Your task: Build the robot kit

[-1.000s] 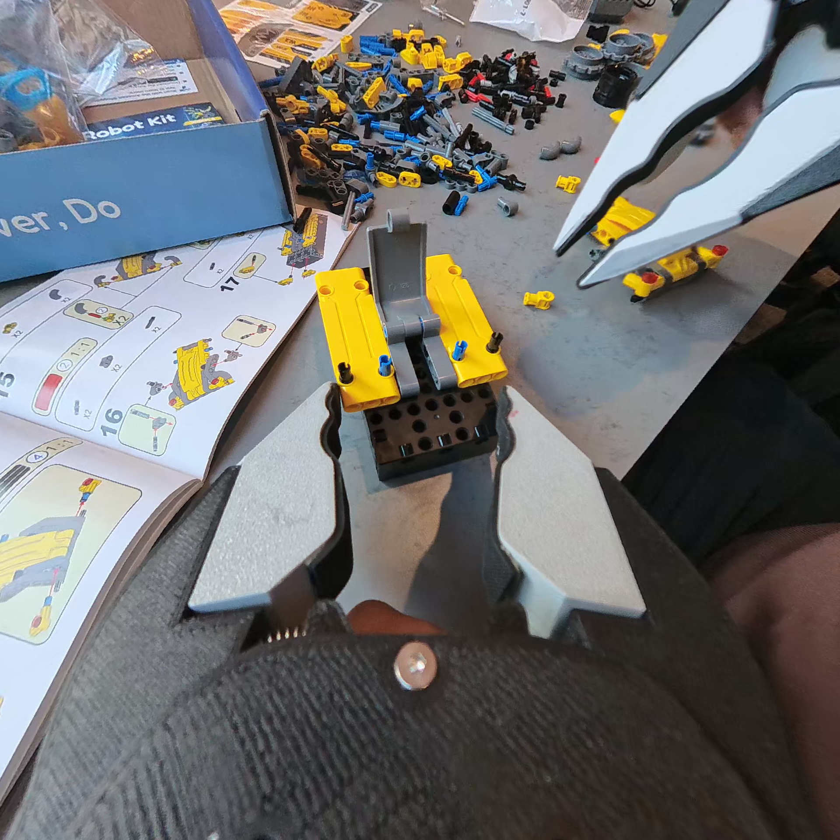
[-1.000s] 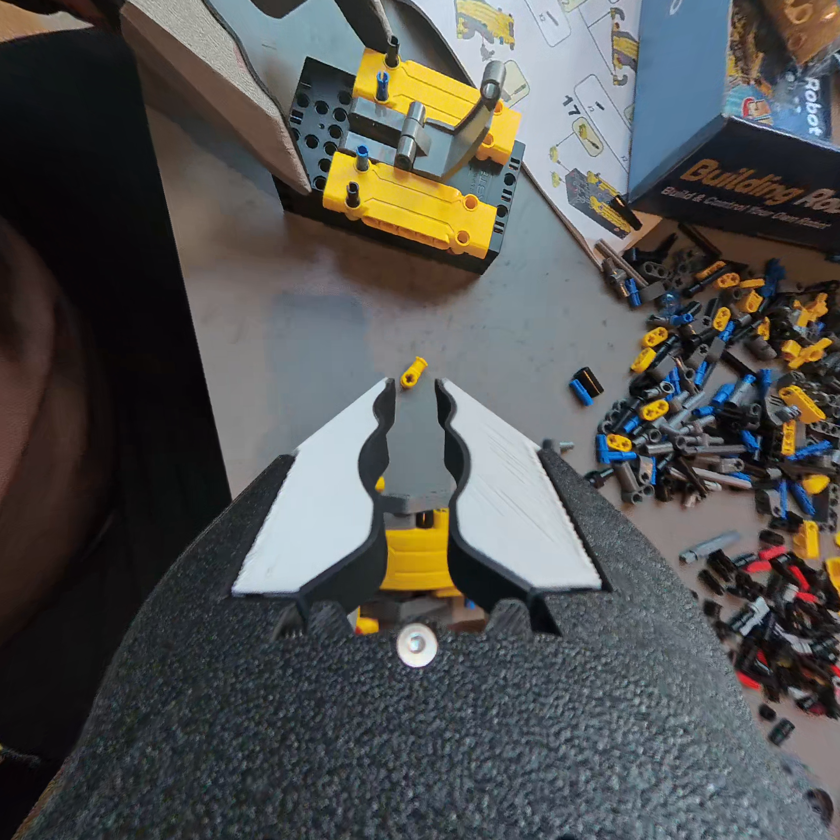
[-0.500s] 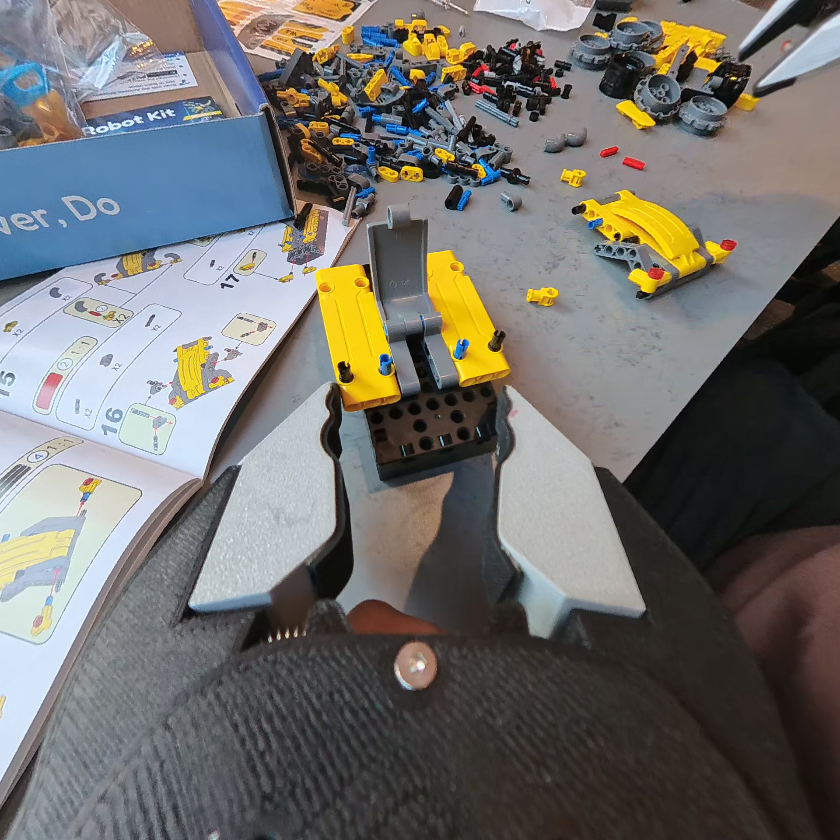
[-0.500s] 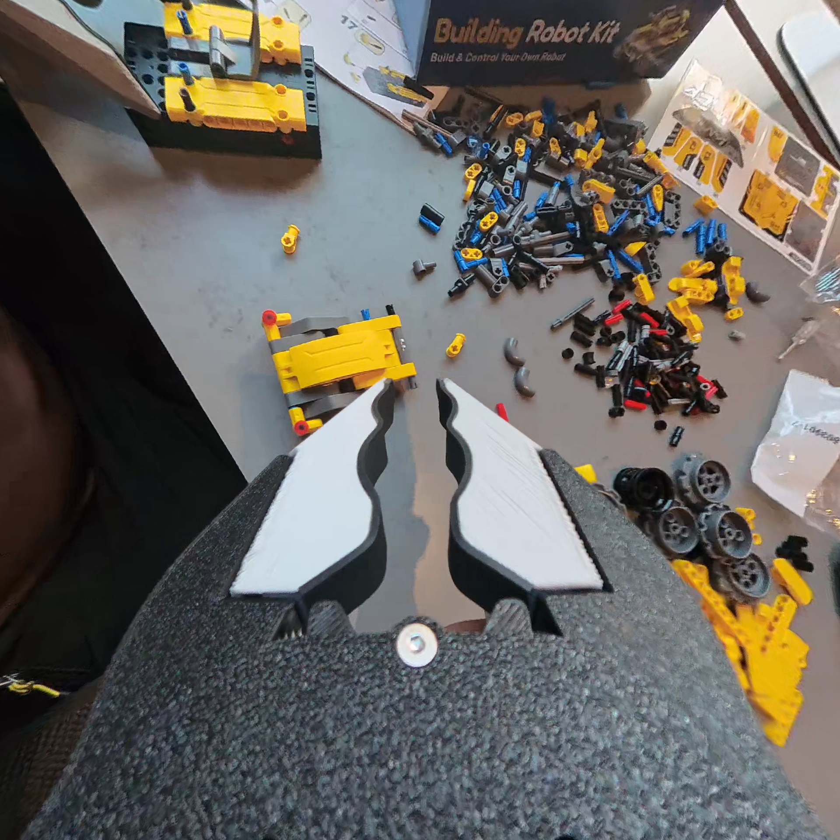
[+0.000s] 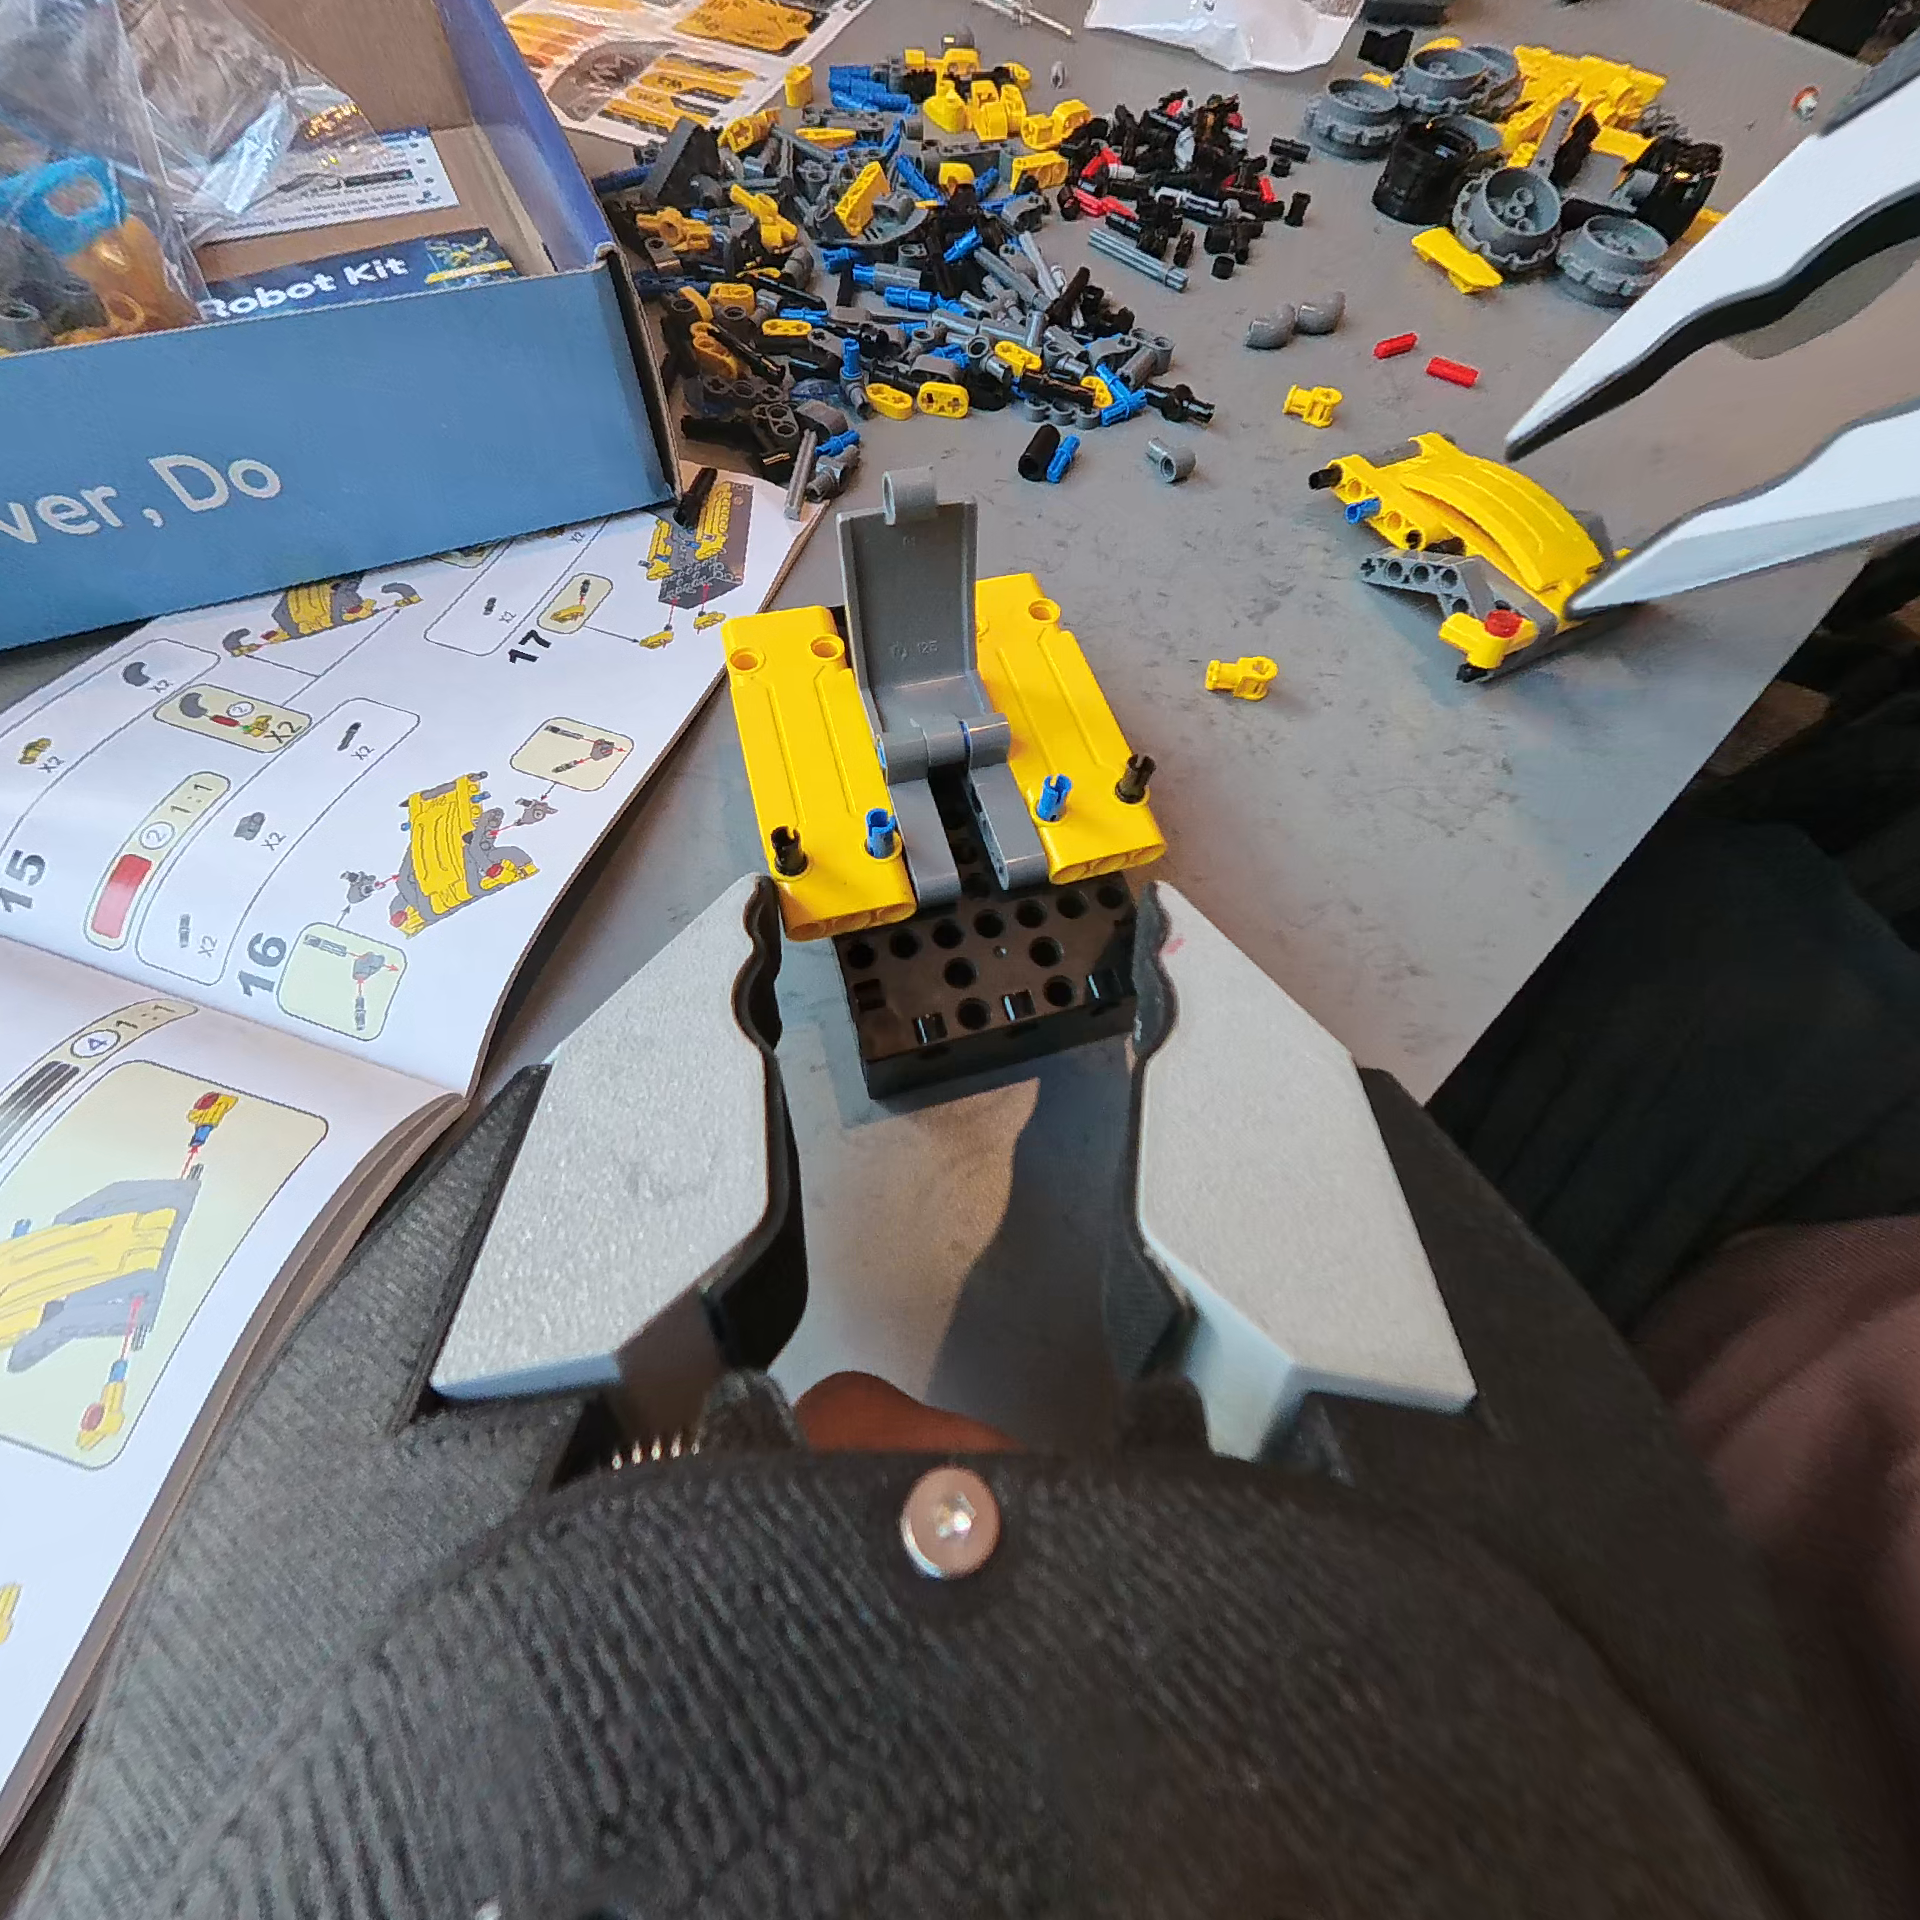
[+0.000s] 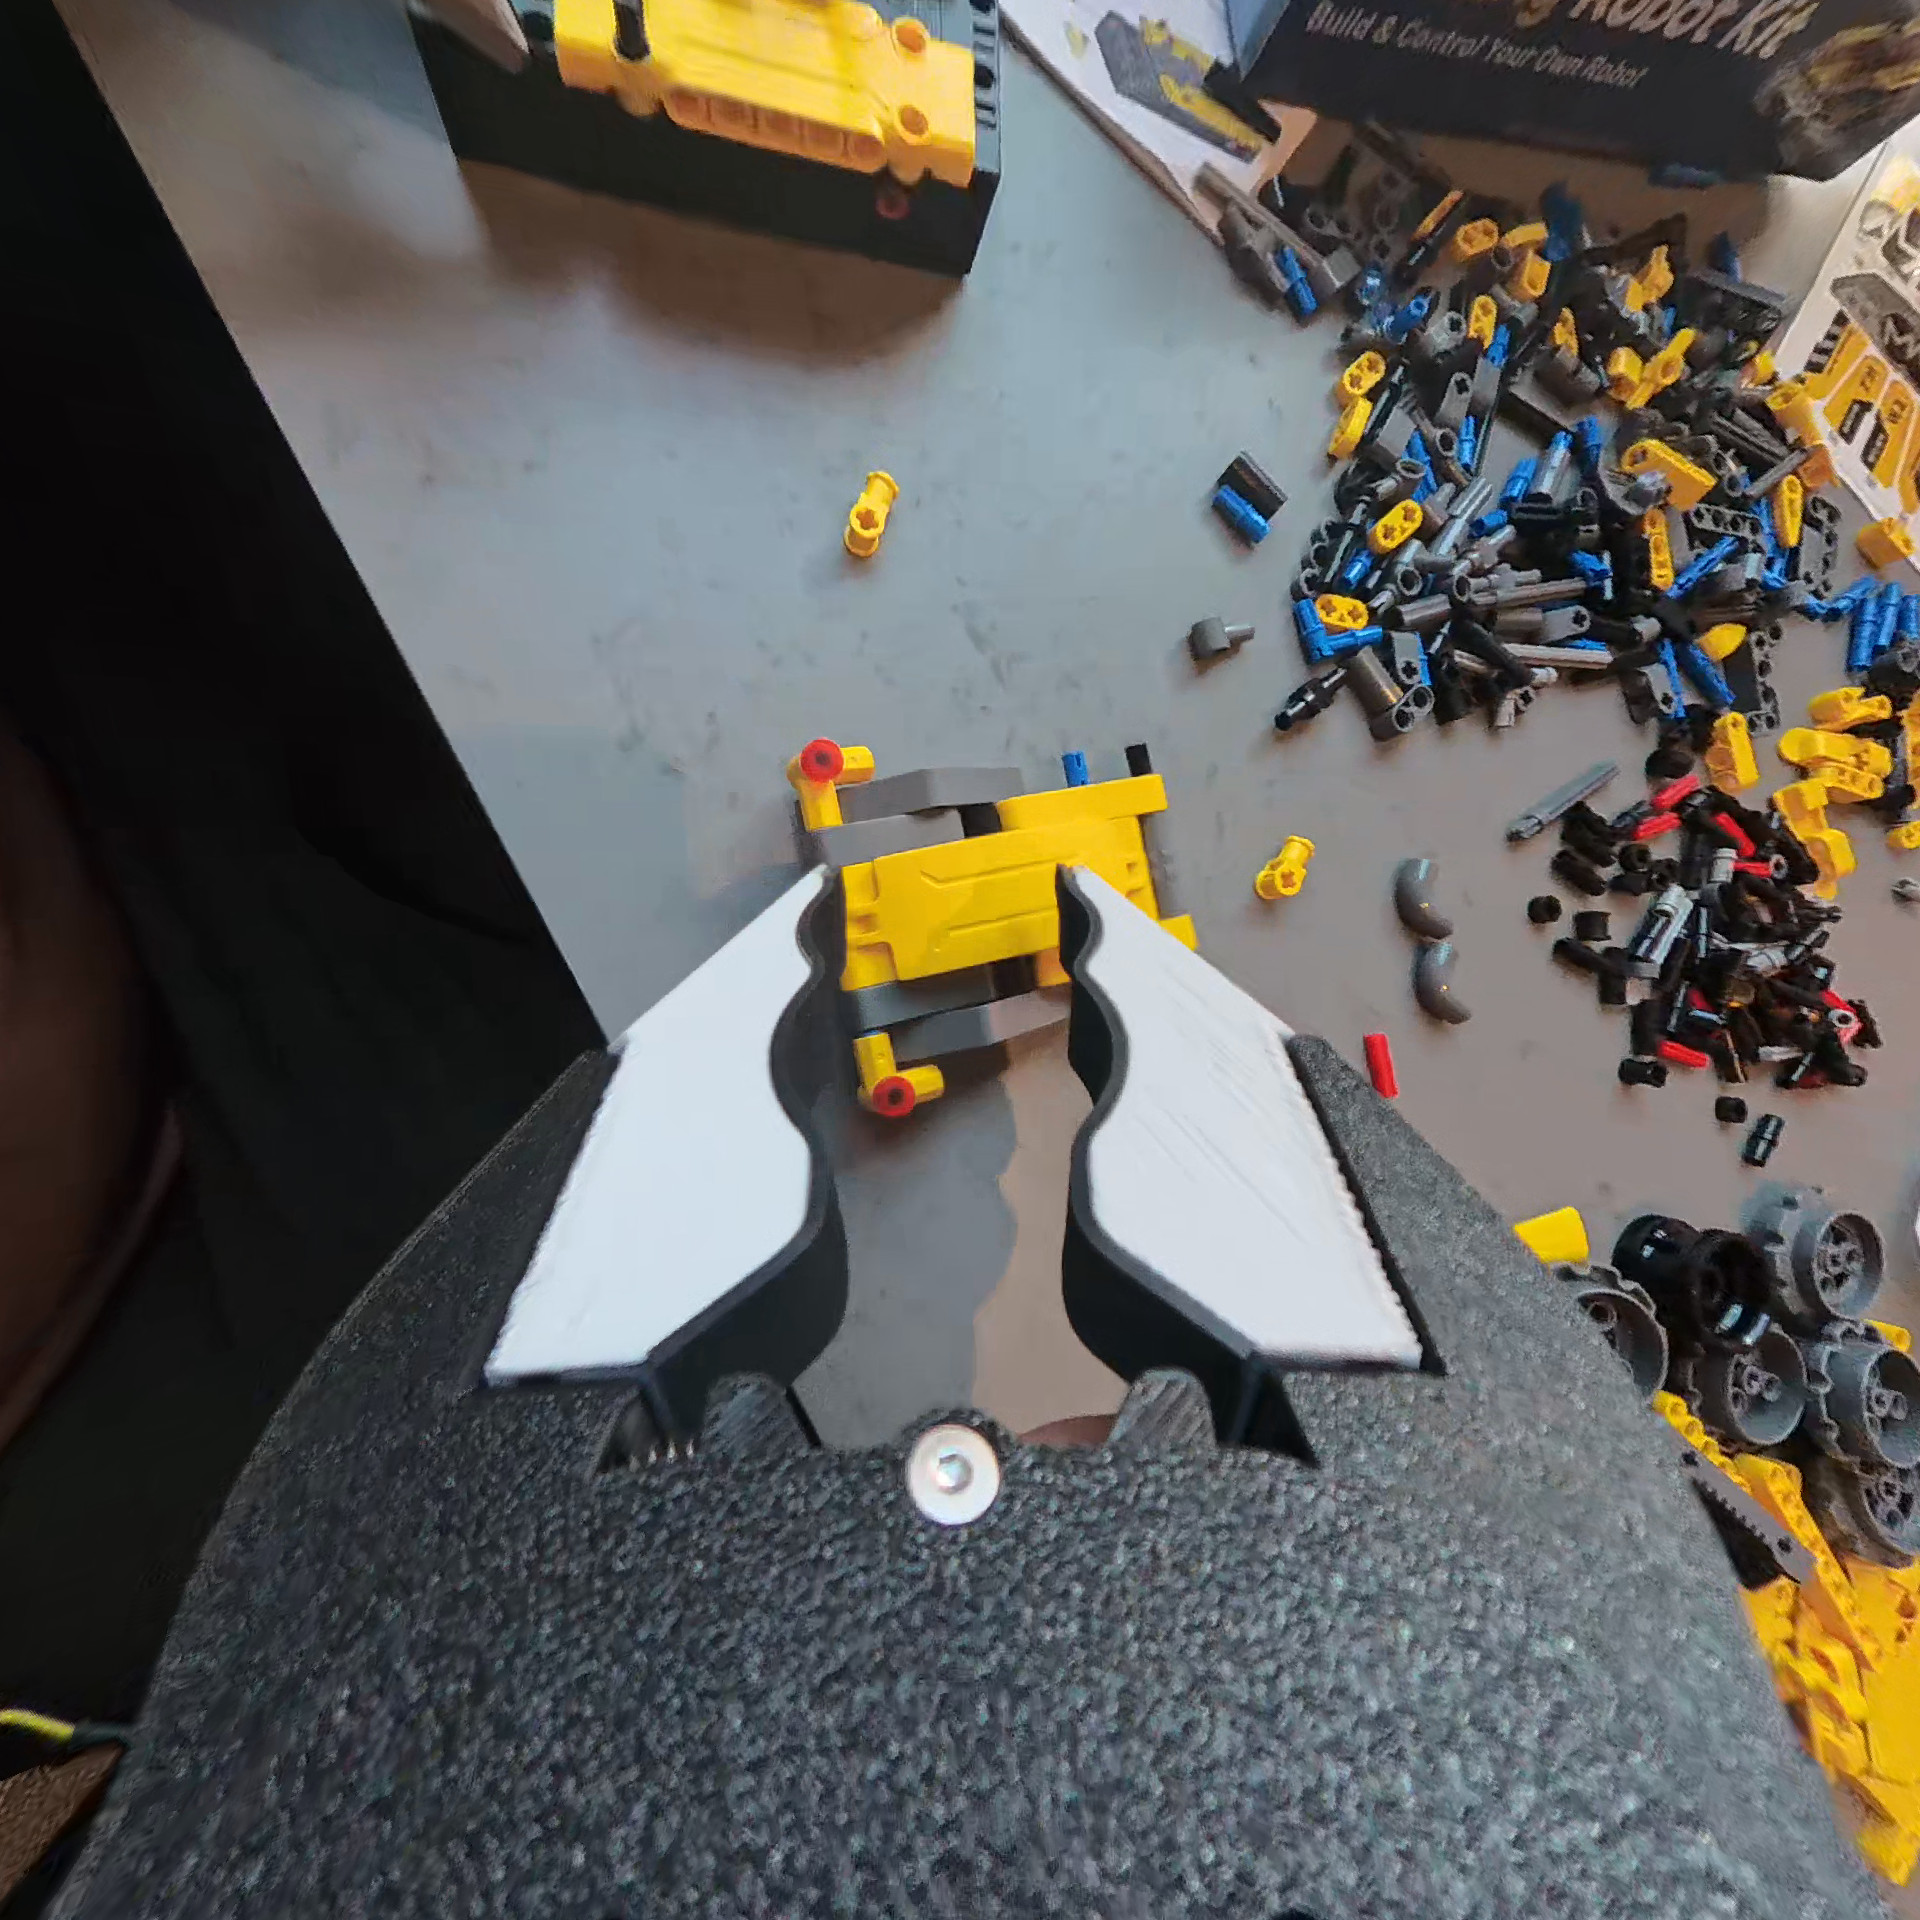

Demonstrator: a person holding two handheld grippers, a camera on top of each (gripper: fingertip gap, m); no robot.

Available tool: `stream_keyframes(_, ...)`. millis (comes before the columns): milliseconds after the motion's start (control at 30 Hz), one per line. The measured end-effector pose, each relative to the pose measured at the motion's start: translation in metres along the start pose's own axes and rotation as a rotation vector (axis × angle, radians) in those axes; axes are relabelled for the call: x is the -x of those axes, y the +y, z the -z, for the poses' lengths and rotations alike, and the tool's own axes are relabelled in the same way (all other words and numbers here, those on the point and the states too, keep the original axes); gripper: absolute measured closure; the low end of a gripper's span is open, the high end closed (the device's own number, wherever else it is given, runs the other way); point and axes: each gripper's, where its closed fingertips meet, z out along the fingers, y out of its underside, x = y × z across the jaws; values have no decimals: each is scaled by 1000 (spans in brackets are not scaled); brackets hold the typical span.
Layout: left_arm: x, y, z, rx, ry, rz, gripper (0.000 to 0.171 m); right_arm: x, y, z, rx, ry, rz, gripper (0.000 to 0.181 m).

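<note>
My left gripper (image 5: 956, 951) is shut on a black studded block (image 5: 977, 982) that carries two yellow panels and an upright grey seat piece (image 5: 909, 613). The block stands on the grey table; it also shows in the right wrist view (image 6: 769, 83). My right gripper (image 6: 945, 878) is open, with its tips on either side of a small yellow and grey sub-assembly with red pins (image 6: 966, 914) that lies flat near the table edge. In the left wrist view the right gripper (image 5: 1543, 525) hangs over that sub-assembly (image 5: 1455, 520), its lower tip at the near end.
A pile of loose parts (image 5: 935, 260) (image 6: 1558, 571) lies behind. A blue box (image 5: 312, 416) and an open instruction booklet (image 5: 260, 831) are at the left. Grey wheels (image 6: 1766, 1330) lie to the right. A small yellow connector (image 6: 868, 514) lies between the assemblies. The table edge (image 5: 1662, 831) runs close by. The small yellow connector (image 6: 868, 514) is about 8 cm from my right fingertips.
My right gripper swung away toward the wheels, then came back down over the small sub-assembly with its jaws wider apart. My left gripper and the block have not moved.
</note>
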Motion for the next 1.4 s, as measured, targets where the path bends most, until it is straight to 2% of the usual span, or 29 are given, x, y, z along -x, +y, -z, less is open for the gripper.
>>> stream_keyframes(200,0,0,1,-6,2,4,106,-16,20,7,60,24,-10,149)
stream_keyframes(367,0,0,1,-5,4,6,106,-30,43,13,119,31,-30,149)
stream_keyframes(600,0,0,1,-8,10,9,105,-22,1,26,-59,-39,-96,148)
stream_keyframes(767,0,-1,1,-11,17,15,105,0,-28,7,-91,-110,-63,150)
stream_keyframes(900,-1,-1,2,-15,27,21,106,18,-41,-16,-48,-195,-7,149)
stream_keyframes(1033,-1,-2,2,-19,32,26,106,18,-46,-34,12,-237,-10,155)
stream_keyframes(1100,-1,-2,2,-20,32,28,106,15,-48,-39,28,-250,-40,162)
stream_keyframes(1400,-1,-2,2,-22,34,31,107,26,-46,-53,99,-319,-39,162)
